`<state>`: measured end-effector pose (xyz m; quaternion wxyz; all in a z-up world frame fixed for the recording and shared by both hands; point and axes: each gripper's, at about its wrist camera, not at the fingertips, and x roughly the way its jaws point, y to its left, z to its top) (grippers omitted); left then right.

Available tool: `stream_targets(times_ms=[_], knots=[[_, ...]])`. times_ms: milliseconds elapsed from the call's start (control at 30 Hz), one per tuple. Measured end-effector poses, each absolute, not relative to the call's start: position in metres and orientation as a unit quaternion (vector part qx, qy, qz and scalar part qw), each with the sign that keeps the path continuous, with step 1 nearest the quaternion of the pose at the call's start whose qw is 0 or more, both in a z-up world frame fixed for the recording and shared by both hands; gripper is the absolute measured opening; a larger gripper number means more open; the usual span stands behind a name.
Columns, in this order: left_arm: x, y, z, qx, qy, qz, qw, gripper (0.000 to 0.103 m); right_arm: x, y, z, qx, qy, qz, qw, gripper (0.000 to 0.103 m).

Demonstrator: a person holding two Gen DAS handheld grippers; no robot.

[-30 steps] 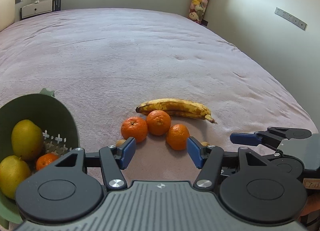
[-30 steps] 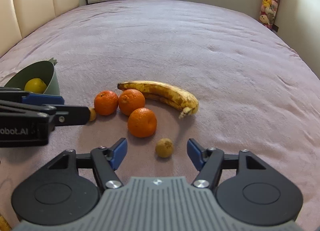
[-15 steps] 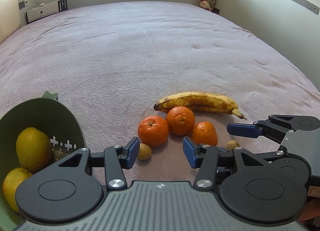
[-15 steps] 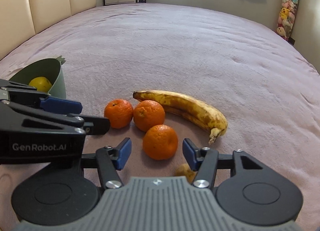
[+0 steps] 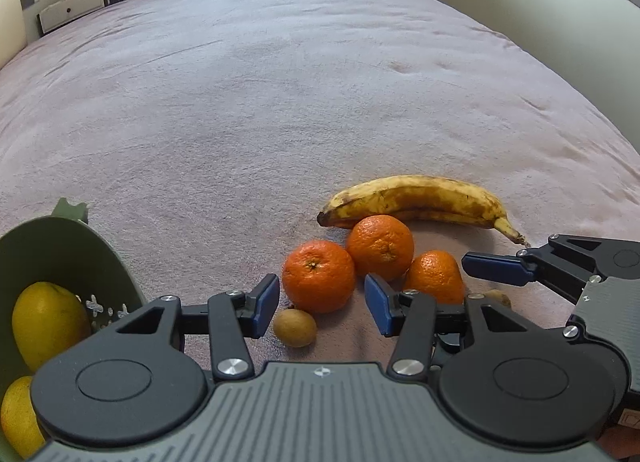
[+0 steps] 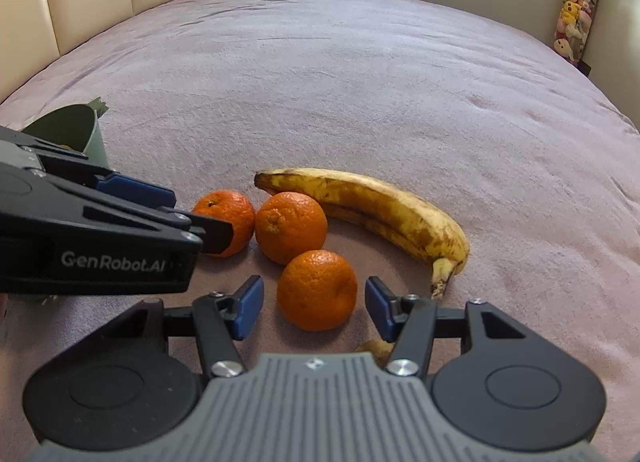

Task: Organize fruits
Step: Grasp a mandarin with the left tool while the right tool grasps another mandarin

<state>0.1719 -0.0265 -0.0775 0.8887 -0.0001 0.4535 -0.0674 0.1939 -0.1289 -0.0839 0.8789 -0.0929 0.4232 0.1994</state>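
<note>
**Above a mauve bedspread, two grippers close in on a cluster of fruit**

Over the wide mauve plush bedspread point(image 5: 280, 93), both hand-held black grippers with blue pads tilt steeply down, side by side. At the left gripper point(image 5: 322, 304), the jaws stand apart after narrowing over the last second, clamped on nothing; a small tan-brown round fruit point(image 5: 295, 327) lies on the cover just inside the left pad, with the nearest round orange mandarin point(image 5: 319, 276) right behind it. At the right gripper point(image 6: 314, 310), the jaws have likewise drawn in yet remain apart, flanking a second orange mandarin point(image 6: 317, 290) without touching it. Another small tan fruit point(image 6: 376, 348) peeks out beneath that gripper's right finger. A third orange mandarin point(image 6: 291, 227) sits between the other two, touching a long yellow banana with brown speckles point(image 6: 372, 211) that curves behind the group.

To the left, a sage-green plastic colander bowl point(image 5: 60, 238) leans on its side, mouth towards the left gripper. Inside it rest two large yellow fruits point(image 5: 46, 322), one above the other. Whether anything else lies in the bowl cannot be told.
</note>
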Motion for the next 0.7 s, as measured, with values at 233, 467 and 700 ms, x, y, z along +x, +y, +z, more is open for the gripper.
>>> stream_targets(times_ms=[233, 467, 700], knots=[[0.183, -0.029, -0.090, 0.009, 0.466, -0.067, 0.882, 0.058, 0.199, -0.128, -0.088, -0.090, 0.435, 0.202, 0.873, 0.054], [0.189, -0.028, -0.095, 0.000, 0.466, -0.062, 0.883, 0.057, 0.201, -0.131, -0.090, -0.083, 0.442, 0.200, 0.871, 0.047], [0.187, -0.027, -0.094, -0.010, 0.465, -0.062, 0.883, 0.051, 0.202, -0.130, -0.090, -0.086, 0.442, 0.199, 0.870, 0.044]])
